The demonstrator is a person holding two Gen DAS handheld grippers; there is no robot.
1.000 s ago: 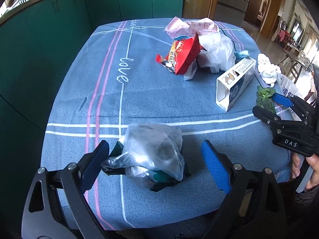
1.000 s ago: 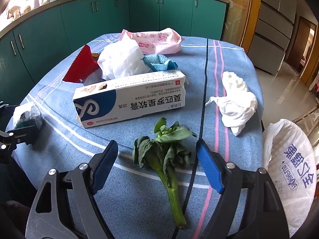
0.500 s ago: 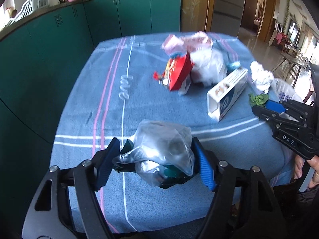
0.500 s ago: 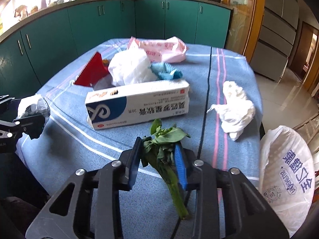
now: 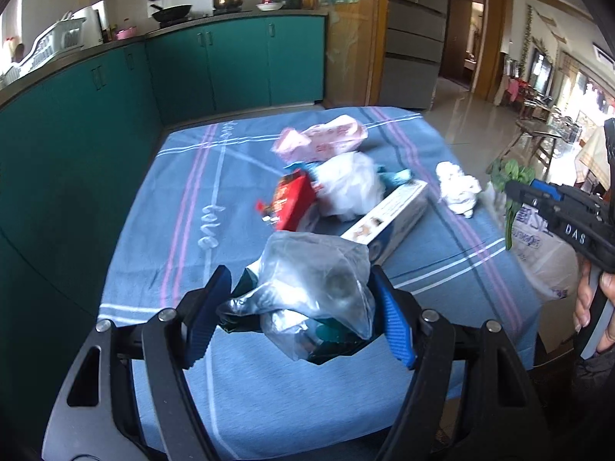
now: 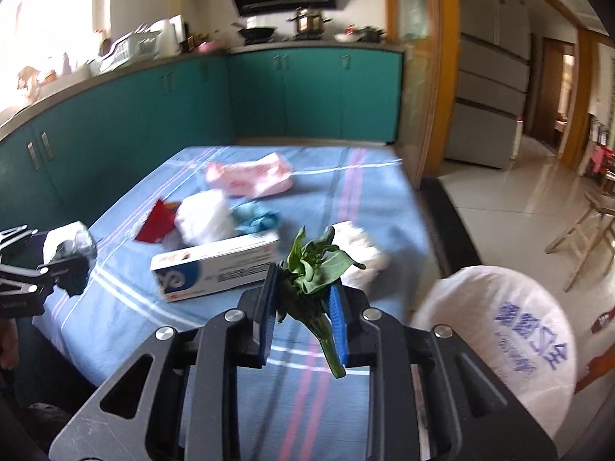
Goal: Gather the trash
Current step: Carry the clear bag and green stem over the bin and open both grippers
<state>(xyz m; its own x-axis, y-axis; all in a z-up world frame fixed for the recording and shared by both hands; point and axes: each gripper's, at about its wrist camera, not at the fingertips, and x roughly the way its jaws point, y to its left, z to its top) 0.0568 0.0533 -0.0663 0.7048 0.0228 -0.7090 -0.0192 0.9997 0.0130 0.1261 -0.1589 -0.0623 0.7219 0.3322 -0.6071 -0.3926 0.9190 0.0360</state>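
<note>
My left gripper (image 5: 298, 307) is shut on a crumpled clear plastic bag (image 5: 313, 280) with dark scraps inside and holds it above the near edge of the blue tablecloth (image 5: 184, 230). It also shows in the right wrist view (image 6: 67, 247). My right gripper (image 6: 303, 299) is shut on a leafy green vegetable (image 6: 313, 269) and holds it off the table, stem hanging down. It also shows in the left wrist view (image 5: 513, 171). A white trash bag (image 6: 511, 345) with blue print hangs beside the table's right edge.
On the cloth lie a long white and blue box (image 6: 215, 265), a red snack wrapper (image 5: 292, 199), a white plastic bag (image 5: 349, 184), a pink packet (image 5: 323, 142), a blue scrap (image 6: 255, 219) and a crumpled white tissue (image 5: 459, 188). Teal cabinets (image 5: 230, 65) stand behind.
Both grippers have closed on their items and lifted them: the left with the clear plastic bag, the right with the green vegetable, now raised toward the white trash bag.
</note>
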